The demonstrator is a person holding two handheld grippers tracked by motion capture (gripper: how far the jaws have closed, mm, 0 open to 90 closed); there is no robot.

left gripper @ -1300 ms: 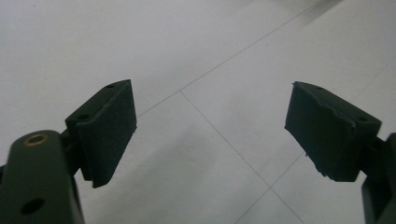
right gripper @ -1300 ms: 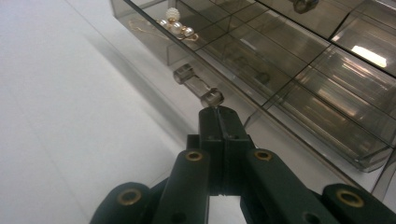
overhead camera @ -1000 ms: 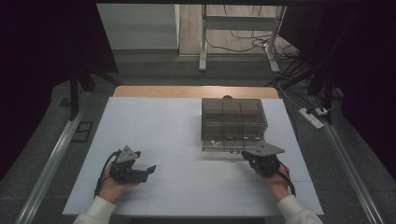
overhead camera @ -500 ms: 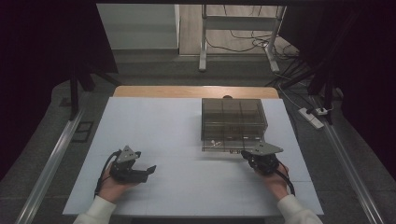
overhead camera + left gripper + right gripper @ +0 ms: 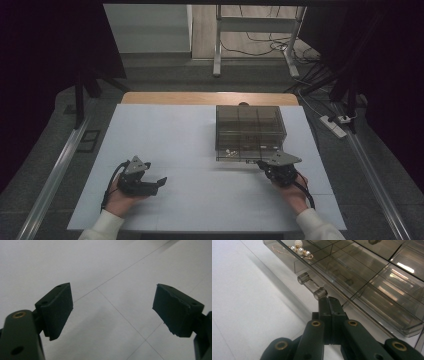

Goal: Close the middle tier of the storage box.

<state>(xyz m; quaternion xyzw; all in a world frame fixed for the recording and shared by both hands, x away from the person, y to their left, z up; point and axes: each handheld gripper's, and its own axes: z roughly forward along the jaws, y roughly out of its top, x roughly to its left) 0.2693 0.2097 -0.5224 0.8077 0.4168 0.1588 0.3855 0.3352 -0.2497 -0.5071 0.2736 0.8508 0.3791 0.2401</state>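
A smoky clear organizer box with several compartments stands on the white table, right of the middle. Pearl and gold jewellery lies in one front compartment. A clear rod handle sticks out from the box's front. My right gripper is shut with nothing between its jaws, and its tips sit right beside one end of that handle. In the high view the right gripper rests at the box's front edge. My left gripper lies at the near left, open, with bare table between its pads.
A wooden strip runs along the table's far edge. Metal rails flank the table on both sides, and a power strip lies on the floor at the right. The left half of the white table is bare.
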